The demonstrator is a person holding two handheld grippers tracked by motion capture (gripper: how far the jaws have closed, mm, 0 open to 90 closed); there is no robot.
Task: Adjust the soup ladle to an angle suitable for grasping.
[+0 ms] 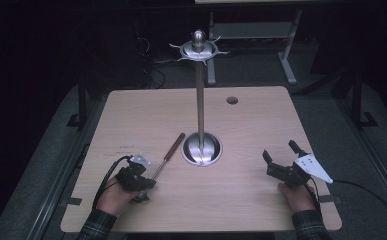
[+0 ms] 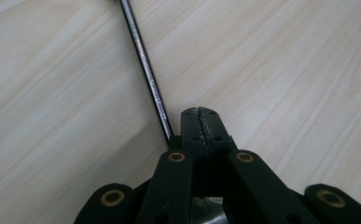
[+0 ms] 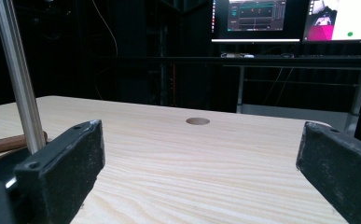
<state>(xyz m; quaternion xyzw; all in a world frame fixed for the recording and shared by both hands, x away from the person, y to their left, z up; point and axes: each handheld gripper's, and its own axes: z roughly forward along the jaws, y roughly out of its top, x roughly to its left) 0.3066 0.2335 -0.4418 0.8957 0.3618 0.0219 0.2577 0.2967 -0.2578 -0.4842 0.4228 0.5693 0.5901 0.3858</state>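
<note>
A long utensil with a brown wooden handle (image 1: 174, 146) and a thin metal shaft (image 2: 145, 70) lies slanted on the table, left of a metal stand. My left gripper (image 1: 140, 190) points down over the utensil's near end. In the left gripper view its jaws (image 2: 201, 123) are pressed together, and the shaft runs past their left side and disappears beneath them. I cannot tell if any part is pinched. My right gripper (image 1: 280, 151) rests at the table's right with its jaws wide apart (image 3: 201, 158) and nothing between them.
The stand has a round base (image 1: 202, 150), a tall pole (image 1: 200, 105) (image 3: 17, 79) and curved hooks around its top (image 1: 199, 49). The wooden table (image 1: 261, 200) has a round hole (image 1: 232, 100) near its far edge. Monitors (image 3: 257, 18) glow beyond the table.
</note>
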